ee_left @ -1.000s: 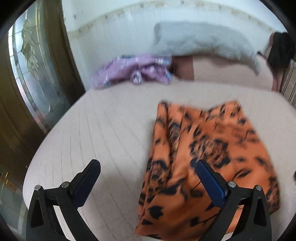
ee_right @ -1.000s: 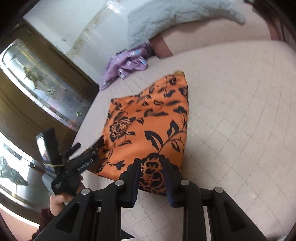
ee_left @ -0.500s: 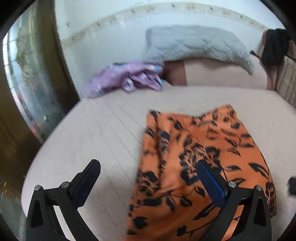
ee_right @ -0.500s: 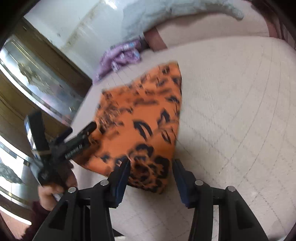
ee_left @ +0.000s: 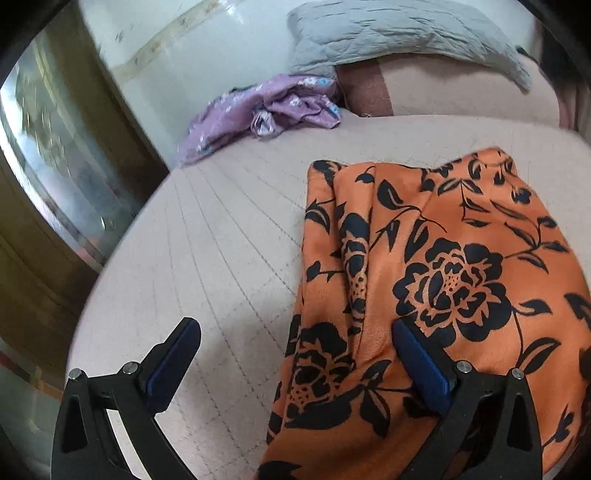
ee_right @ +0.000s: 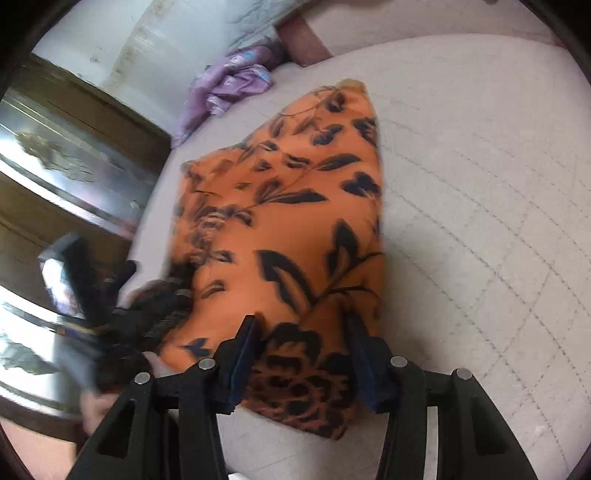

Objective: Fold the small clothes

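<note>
- The left gripper [ee_left: 295,360] has its jaws spread wide apart, holding nothing; its right finger [ee_left: 421,365] lies over the near part of the orange garment, its left finger [ee_left: 173,363] over bare mattress.
- The right gripper [ee_right: 306,360] is also parted, its two fingers straddling the near corner of the garment without clamping it.
- The orange floral garment [ee_left: 436,280] lies flat on the quilted mattress [ee_left: 221,236], right of centre in the left wrist view, with a lengthwise fold along its left edge.
- In the right wrist view the left gripper [ee_right: 147,314] appears blurred at the garment's [ee_right: 288,229] left near edge.
- Further back, a crumpled purple floral garment [ee_left: 266,110] lies at the far left of the bed.
- Beyond it, a grey quilted pillow [ee_left: 399,33] rests at the far end by the wall.
</note>
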Motion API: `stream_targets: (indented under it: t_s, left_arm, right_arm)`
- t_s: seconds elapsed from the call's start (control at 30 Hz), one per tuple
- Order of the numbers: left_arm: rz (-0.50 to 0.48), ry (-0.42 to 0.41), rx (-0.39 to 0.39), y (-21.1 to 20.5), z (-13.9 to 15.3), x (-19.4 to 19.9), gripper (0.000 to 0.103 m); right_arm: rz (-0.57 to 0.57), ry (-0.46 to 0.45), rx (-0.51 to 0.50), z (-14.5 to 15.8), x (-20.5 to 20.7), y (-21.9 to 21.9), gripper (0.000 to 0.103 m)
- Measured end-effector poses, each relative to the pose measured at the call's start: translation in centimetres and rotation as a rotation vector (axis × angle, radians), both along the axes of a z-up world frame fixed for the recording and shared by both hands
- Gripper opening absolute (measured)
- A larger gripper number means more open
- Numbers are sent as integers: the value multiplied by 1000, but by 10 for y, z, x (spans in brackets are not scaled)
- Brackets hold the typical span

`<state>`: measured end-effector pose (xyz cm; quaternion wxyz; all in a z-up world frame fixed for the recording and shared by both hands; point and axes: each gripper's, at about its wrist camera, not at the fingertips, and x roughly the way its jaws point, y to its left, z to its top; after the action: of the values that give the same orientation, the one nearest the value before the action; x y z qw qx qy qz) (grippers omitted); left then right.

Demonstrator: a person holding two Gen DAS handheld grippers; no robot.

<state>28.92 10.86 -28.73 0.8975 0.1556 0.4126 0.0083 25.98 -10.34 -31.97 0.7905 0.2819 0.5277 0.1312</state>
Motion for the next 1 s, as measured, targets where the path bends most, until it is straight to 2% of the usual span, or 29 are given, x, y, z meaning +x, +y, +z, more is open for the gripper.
stream_targets:
  t_s: [0.1, 0.17, 0.3, 0.4, 0.47, 0.57, 0.63, 0.87, 1.0]
  left_arm:
    - [20, 21, -81, 11, 10, -4, 103]
    - [20, 9, -97, 14, 16, -8, 103]
    - [9, -25, -124, 21, 36, -19, 103]
    - [29, -68, -119, 32, 47, -22, 103]
    - [48, -83, -81, 40, 45, -22, 103]
    - [63, -51, -42, 50, 34, -18, 103]
    - [63, -36, -45, 55, 29, -13, 103]
    - [42, -26, -89, 53, 30, -9, 103]
    - [13, -27, -78, 46, 30, -12, 103]
  right_arm:
    - [-14, 13, 51, 3, -6, -10, 58]
    - [-49, 9, 84, 3, -15, -21, 58]
    - [-104, -74, 86, 19, -28, -43, 58]
    - [-152, -122, 122, 27, -32, -58, 59]
    - [-171, -135, 129, 31, -33, -66, 60]
    - [-182, -140, 128, 33, -31, -68, 61]
    - [-180, -128, 129, 31, -27, -64, 65]
    - [-159, -95, 122, 20, -17, -50, 67]
    - [-148, -89, 96, 16, -13, -44, 67]
